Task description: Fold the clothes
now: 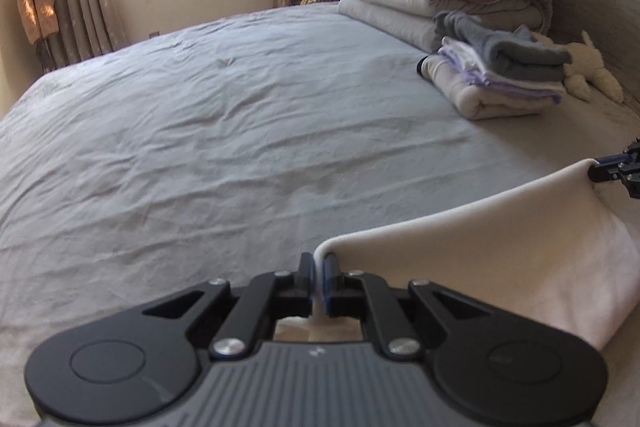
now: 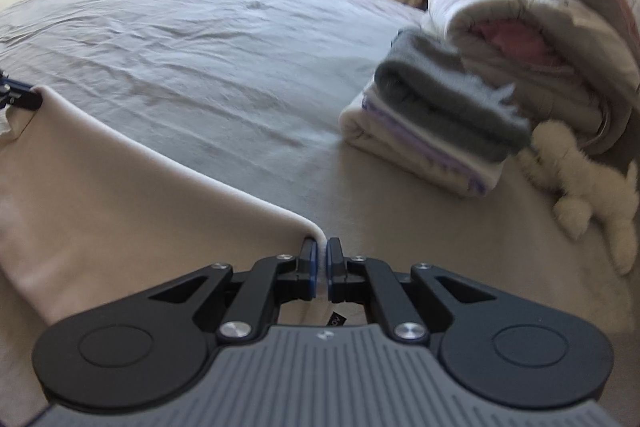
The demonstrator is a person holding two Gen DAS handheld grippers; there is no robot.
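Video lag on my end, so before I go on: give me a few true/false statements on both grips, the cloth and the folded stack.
1. The left gripper is shut on the cream cloth. True.
2. The right gripper hangs open, holding nothing. False: it pinches the same cloth's edge.
3. A grey garment tops the folded stack. True.
4. The stack sits on a wooden table. False: it rests on the bed.

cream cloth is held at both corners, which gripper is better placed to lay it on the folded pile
Right, probably. The right gripper pinches the cream cloth on the side nearest the folded pile. The left gripper holds the far corner, with the cloth between it and the pile.
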